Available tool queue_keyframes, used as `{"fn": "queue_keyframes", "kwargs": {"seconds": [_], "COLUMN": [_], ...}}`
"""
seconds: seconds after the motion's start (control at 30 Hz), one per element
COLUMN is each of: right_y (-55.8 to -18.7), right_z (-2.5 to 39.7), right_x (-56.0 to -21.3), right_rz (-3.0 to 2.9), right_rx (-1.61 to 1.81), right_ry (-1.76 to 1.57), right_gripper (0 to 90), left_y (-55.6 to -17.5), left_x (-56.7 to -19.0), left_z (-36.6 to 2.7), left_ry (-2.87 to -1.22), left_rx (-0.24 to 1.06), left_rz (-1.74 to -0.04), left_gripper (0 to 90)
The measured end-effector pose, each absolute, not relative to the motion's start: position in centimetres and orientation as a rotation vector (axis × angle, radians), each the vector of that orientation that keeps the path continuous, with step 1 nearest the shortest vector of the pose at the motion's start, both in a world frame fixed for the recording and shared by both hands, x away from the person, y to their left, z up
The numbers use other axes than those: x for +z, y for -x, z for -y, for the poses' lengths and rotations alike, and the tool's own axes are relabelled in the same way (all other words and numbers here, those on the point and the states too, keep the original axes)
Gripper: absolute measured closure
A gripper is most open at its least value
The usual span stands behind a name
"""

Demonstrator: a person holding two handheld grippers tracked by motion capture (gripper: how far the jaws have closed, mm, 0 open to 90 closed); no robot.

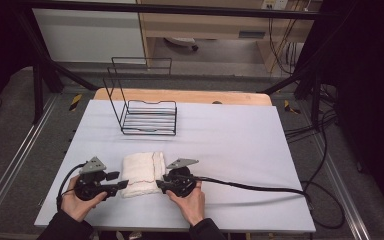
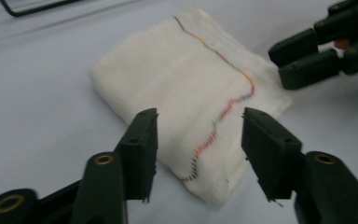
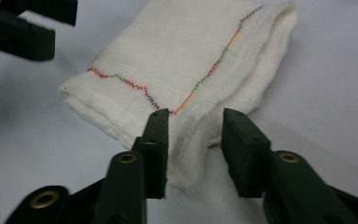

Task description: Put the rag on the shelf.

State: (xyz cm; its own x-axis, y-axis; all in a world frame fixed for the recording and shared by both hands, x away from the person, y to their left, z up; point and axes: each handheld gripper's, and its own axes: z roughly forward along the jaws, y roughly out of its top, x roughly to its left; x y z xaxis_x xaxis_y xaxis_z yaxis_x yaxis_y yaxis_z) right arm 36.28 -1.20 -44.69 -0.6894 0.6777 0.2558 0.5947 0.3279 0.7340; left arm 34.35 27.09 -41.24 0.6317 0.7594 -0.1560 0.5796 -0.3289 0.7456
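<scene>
Cloth (image 1: 141, 173), folded, lies on a white table (image 1: 230, 145) near a wire rack (image 1: 147, 117), flanked by gaping left tongs (image 1: 121, 180) and right tongs (image 1: 161, 183).

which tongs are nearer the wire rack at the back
Left, though only slightly. The left tongs sit at the folded towel's left edge, nearly straight below the wire rack. The right tongs sit at the towel's right edge, a little farther off to the side.
</scene>
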Motion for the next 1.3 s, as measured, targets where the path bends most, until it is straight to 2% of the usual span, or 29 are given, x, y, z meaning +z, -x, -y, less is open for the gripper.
{"fn": "queue_keyframes", "kwargs": {"seconds": [0.17,0.33,0.53,0.7,0.87,1.3], "right_y": [-36.7,-37.2,-37.9,-38.3,-38.6,-39.2], "right_z": [1.9,2.7,4.4,5.5,6.2,6.8], "right_x": [-43.4,-42.4,-41.8,-41.6,-41.7,-41.8], "right_rz": [-2.483,-2.488,-2.450,-2.444,-2.435,-2.428], "right_rx": [1.283,1.244,1.285,1.310,1.316,1.335], "right_ry": [-1.085,-1.016,-1.050,-1.077,-1.086,-1.074], "right_gripper": [41.5,28.9,17.8,10.2,7.5,6.7], "left_y": [-36.6,-38.7,-40.8,-41.8,-42.3,-42.7], "left_x": [-40.7,-41.1,-42.0,-42.8,-43.5,-44.5], "left_z": [-27.7,-27.7,-27.6,-27.7,-27.8,-26.7], "left_ry": [-2.004,-2.011,-2.013,-2.005,-1.983,-1.995], "left_rx": [0.306,0.304,0.339,0.358,0.350,0.320], "left_rz": [-1.137,-1.173,-1.237,-1.283,-1.310,-1.294], "left_gripper": [29.1,16.7,16.7,30.2,44.2,65.5]}}
